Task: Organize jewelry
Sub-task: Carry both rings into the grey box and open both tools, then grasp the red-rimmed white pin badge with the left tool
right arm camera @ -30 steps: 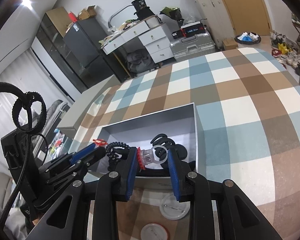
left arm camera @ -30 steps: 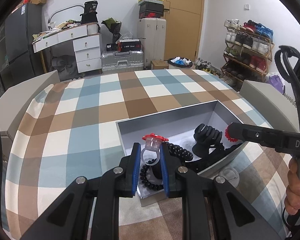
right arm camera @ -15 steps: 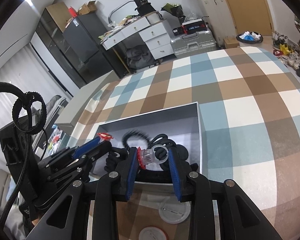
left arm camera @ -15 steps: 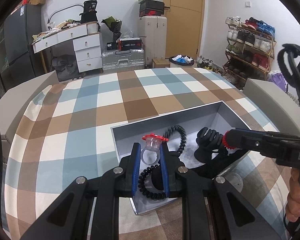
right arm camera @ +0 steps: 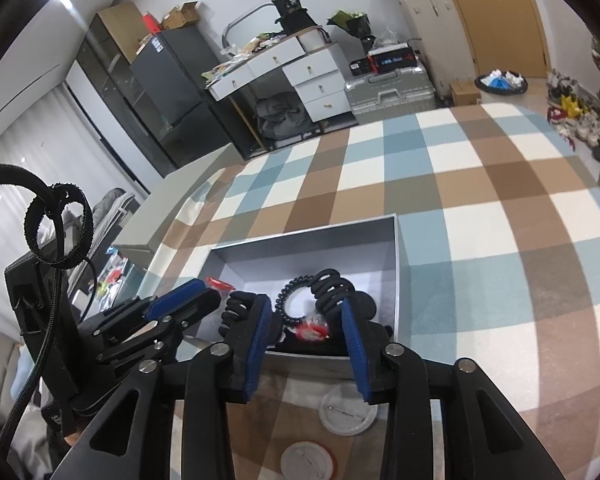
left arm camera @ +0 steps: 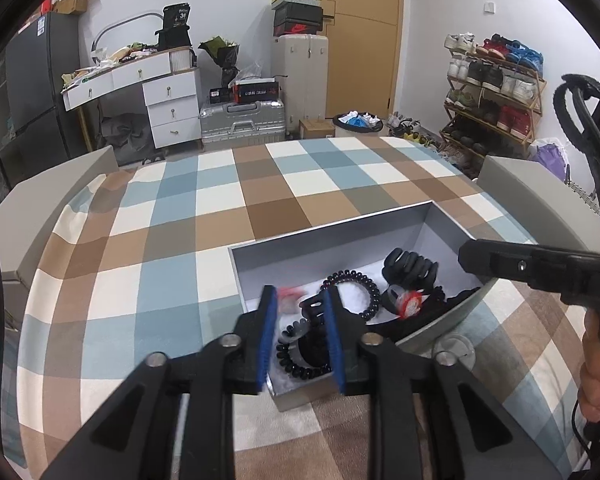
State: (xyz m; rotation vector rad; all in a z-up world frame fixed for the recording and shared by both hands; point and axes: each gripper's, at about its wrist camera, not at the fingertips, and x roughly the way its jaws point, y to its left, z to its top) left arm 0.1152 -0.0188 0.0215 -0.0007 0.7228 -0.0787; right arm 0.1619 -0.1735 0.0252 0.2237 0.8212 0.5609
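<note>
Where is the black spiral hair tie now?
In the left wrist view, the black spiral hair tie lies inside the grey box, near its middle, just left of the black hair clip.

A bed [left arm camera: 260, 208] covered with a checked cloth of blue, brown and white squares is seen. An open grey box [left arm camera: 340, 232] is placed directly on the cloth, on the near right part. Two round white lids [right arm camera: 350, 410] are laid on the cloth just beside the near wall of the box, one nearer than the other.
</note>
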